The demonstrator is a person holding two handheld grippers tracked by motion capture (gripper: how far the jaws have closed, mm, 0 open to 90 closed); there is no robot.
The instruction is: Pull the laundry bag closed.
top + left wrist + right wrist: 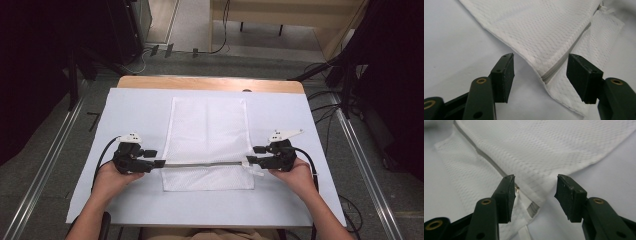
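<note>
**Open tongs at both ends of the zipper**

Left gripper [159, 158] and right gripper [251, 154]: both gaping, nothing pinched. Poised at opposite ends of the grey zipper [202, 164], likely to pin one end and draw the pull. White mesh bag [207, 130] flat mid-table [135, 107], zipper edge nearest the person.
</note>
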